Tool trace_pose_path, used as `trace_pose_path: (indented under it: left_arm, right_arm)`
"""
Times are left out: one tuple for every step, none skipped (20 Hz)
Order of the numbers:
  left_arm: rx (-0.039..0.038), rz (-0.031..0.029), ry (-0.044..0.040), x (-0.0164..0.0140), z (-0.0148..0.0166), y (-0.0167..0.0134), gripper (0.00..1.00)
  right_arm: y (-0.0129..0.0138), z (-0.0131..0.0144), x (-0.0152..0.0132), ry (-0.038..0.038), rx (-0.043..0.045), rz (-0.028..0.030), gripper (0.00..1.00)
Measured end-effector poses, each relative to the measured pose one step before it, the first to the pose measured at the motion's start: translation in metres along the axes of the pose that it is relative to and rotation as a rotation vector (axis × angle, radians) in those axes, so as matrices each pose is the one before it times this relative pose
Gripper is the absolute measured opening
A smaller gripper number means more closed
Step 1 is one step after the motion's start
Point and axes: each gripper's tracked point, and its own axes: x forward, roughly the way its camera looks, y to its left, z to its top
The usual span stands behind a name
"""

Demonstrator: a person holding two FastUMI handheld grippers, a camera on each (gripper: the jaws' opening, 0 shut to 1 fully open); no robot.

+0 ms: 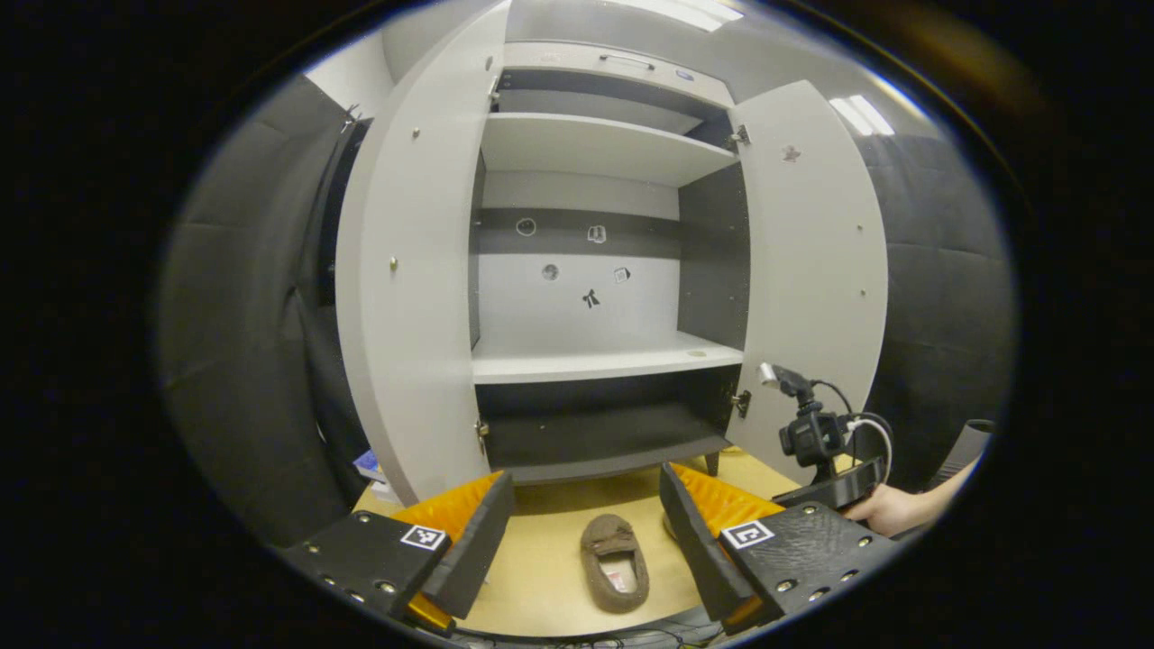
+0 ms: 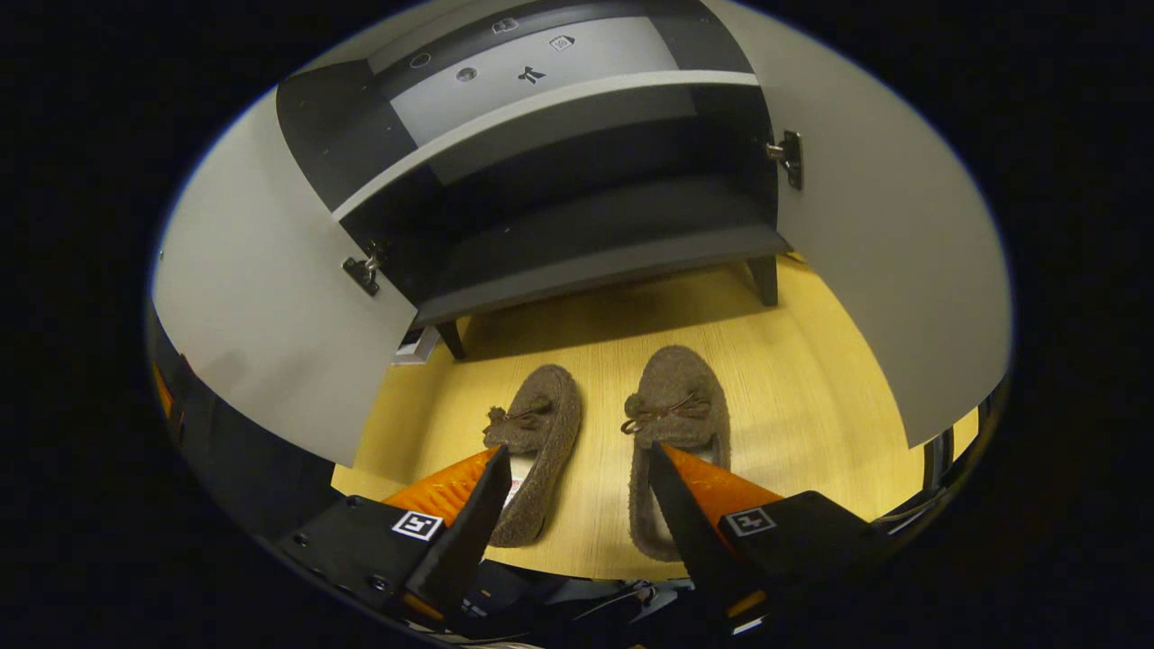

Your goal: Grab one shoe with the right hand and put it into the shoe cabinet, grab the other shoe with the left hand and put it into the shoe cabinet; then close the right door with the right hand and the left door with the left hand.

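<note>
Two brown fuzzy slippers lie side by side on the yellow wooden surface in front of the open shoe cabinet. In the right gripper view, the left slipper [image 2: 534,442] and the right slipper [image 2: 674,401] point toes toward the dark bottom shelf [image 2: 595,243]. My right gripper [image 2: 577,455] hangs open just above their heels, and its right finger overlaps the right slipper's opening. In the left gripper view, my left gripper [image 1: 584,482] is open, with one slipper [image 1: 615,559] below between its fingers. The right gripper [image 1: 825,446] and the hand holding it [image 1: 892,509] are low on the right.
Both cabinet doors stand wide open, the left door [image 1: 406,270] and the right door [image 1: 811,252], flanking light shelves [image 1: 595,361]. A small flat item [image 2: 416,342] lies by the cabinet's left leg. Black cloth walls close in on both sides.
</note>
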Motion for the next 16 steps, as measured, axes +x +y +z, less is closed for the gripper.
trace_pose_path:
  left_arm:
    - [-0.00590,0.00013,0.00569,0.00067,-0.00098,0.00028,0.94]
    - [-0.00470,0.00069,0.00304,-0.00035,-0.00129,-0.00005,0.94]
    - [-0.00305,0.00127,0.00173,-0.00037,0.00088,-0.00029,0.94]
    - [-0.00186,0.00284,0.00168,0.00060,-0.00166,0.00023,0.94]
    - [-0.00198,0.00159,0.00240,0.00092,-0.00120,-0.00031,0.94]
    - [-0.00277,0.00127,0.00380,-0.00058,-0.00192,0.00044,0.94]
    - [-0.00369,0.00124,0.00340,0.00012,-0.00155,-0.00016,0.94]
    - [-0.00412,-0.00014,0.00474,0.00029,-0.00232,0.00000,0.94]
    - [-0.00389,-0.00063,0.00511,0.00033,-0.00140,-0.00032,0.94]
    - [-0.00389,0.00144,0.00405,-0.00034,-0.00143,0.00077,0.94]
    - [-0.00390,0.00124,0.00449,0.00098,-0.00121,-0.00009,0.94]
    - [-0.00359,0.00148,0.00370,-0.00085,-0.00121,0.00032,0.94]
    - [-0.00271,0.00221,0.00201,0.00010,-0.00024,-0.00001,0.94]
    - [-0.00099,0.00233,0.00038,-0.00011,-0.00128,0.00035,0.94]
    - [0.00254,0.00198,-0.00068,0.00029,0.00069,0.00007,0.94]
    - [0.00488,0.00121,-0.00137,-0.00084,-0.00024,0.00025,0.94]
  right_arm:
    - [-0.00298,-0.01038,0.00679,0.02449,-0.00545,-0.00864,0.98]
    - [-0.00234,-0.00791,0.00711,0.02372,-0.00321,-0.01013,0.97]
    - [-0.00426,-0.00683,0.00877,0.01584,-0.00686,-0.01226,0.98]
    - [-0.00502,-0.00329,0.00910,0.00886,-0.01091,-0.02291,0.98]
    - [-0.00584,-0.00347,0.01177,0.00586,-0.01776,-0.02864,0.98]
    - [-0.00561,0.00010,0.00895,-0.00011,-0.02044,-0.02756,0.98]
    - [-0.00400,0.00127,0.00981,-0.00589,-0.01749,-0.02783,0.98]
    - [-0.00390,0.00285,0.00842,-0.00646,-0.01785,-0.02382,0.98]
    - [-0.00140,0.00205,0.00834,-0.00880,-0.02156,-0.01626,0.98]
    - [-0.00220,0.00115,0.00530,-0.00110,-0.02522,-0.02117,0.97]
    - [-0.00343,0.00093,0.00517,0.00018,-0.02315,-0.02267,0.90]
    - [-0.00195,0.00065,0.00475,0.00260,-0.01216,-0.01961,0.82]
    - [-0.00174,0.00040,0.00410,0.00178,-0.00448,-0.01546,0.73]
    - [-0.00483,0.00117,0.00244,0.00343,-0.00169,-0.02042,0.61]
    - [-0.00464,-0.00112,0.00316,0.00818,0.00109,-0.02263,0.59]
    - [-0.00566,0.00171,0.00101,0.00022,0.00606,-0.02236,0.49]
